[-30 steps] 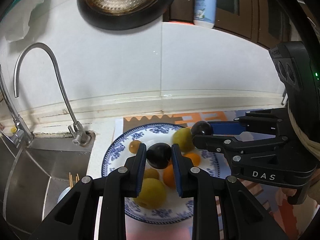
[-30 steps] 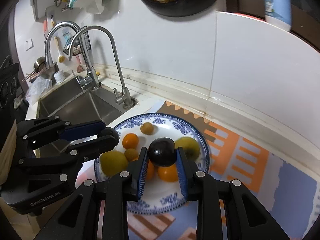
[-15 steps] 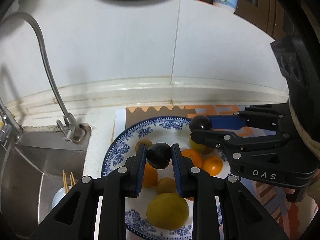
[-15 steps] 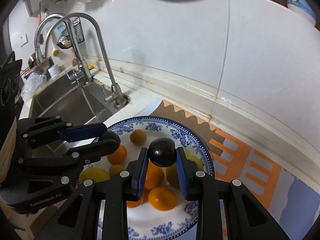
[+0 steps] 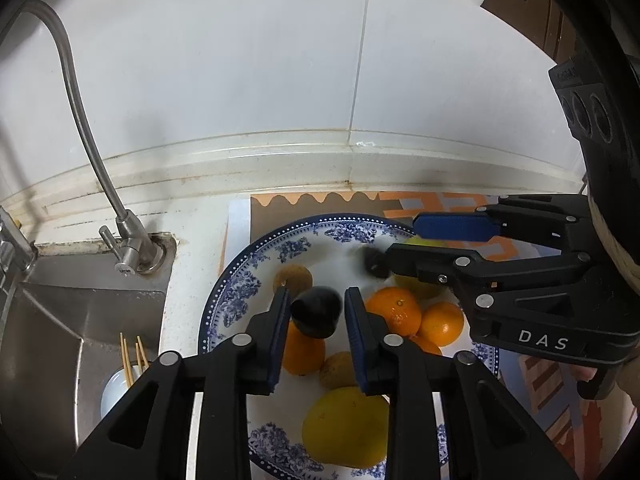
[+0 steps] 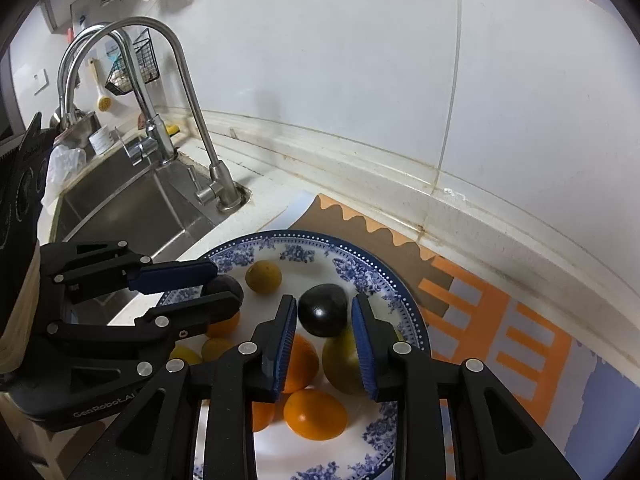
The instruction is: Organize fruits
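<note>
A blue-and-white plate holds several oranges, yellow-green fruits and a small brownish fruit. My left gripper hangs low over the plate's left half. Its jaws are opening, and a dark plum sits loose between the pads with slim gaps. Over the plate's far right my right gripper is opening too. A second dark plum lies between its pads, untouched. Each gripper also appears in the other view, the right gripper and the left gripper.
A steel sink with a curved faucet lies left of the plate. An orange-and-blue patterned mat is under the plate. The white tiled wall rises close behind. A small cup with sticks stands in the sink.
Both grippers have come forward and down over the plate. Their jaws, earlier shut on the two plums, have parted slightly and the plums have come loose between the pads.
</note>
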Available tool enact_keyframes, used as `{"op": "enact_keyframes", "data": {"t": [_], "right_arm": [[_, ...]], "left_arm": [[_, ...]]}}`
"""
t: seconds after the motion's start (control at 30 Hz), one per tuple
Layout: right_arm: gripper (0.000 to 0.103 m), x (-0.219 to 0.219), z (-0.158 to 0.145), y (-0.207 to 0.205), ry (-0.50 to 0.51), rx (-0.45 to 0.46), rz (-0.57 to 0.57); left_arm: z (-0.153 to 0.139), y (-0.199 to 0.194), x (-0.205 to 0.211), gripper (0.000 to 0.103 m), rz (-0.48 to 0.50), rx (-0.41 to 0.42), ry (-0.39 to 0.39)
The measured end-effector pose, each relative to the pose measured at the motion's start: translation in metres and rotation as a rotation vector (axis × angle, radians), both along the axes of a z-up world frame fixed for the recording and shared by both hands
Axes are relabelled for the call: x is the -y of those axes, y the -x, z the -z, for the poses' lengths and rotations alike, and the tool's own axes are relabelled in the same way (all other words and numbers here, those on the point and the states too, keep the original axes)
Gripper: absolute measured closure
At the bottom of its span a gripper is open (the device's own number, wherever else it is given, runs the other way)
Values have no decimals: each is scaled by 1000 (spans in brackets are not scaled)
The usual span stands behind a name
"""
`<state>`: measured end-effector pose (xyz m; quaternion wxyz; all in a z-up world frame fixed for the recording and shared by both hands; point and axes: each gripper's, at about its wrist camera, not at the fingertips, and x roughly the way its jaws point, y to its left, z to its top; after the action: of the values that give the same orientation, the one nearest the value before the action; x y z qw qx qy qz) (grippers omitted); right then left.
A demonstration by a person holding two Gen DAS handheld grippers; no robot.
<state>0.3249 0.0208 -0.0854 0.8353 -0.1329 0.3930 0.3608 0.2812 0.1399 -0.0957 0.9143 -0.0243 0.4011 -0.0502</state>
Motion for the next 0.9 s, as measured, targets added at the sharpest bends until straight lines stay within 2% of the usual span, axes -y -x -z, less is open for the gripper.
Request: {"op": "enact_keyframes", "data": {"t": [0.03, 0.33, 0.57, 0.6, 0.67, 0.7, 0.8, 0.83, 0.9], "right_arm": [[66, 1, 0, 0, -2, 2, 4], [66, 20, -16, 18, -19, 54, 47], [66, 51, -42, 48, -51, 103, 149], [64, 57, -46, 53, -59, 107, 172], [49, 66, -54, 61, -74, 116, 211], [46, 74, -59, 69, -84, 124, 242], [38, 91, -68, 89, -105, 152, 292], [32, 95, -70, 95, -110, 155, 307], [29, 105, -74, 106, -120, 157, 343]], "left_arm": [[-1, 2, 1, 69, -3, 6, -4], [-24, 25, 7, 59, -48, 52, -50], [-51, 54, 20, 45, -80, 108, -60], [-54, 57, 22, 40, -81, 116, -57], [-63, 68, 27, 32, -92, 147, -56], [-66, 73, 30, 26, -98, 163, -61], [-77, 91, 41, 20, -99, 214, -82], [-80, 97, 45, 18, -101, 225, -88], [-85, 107, 50, 14, -103, 239, -92]]}}
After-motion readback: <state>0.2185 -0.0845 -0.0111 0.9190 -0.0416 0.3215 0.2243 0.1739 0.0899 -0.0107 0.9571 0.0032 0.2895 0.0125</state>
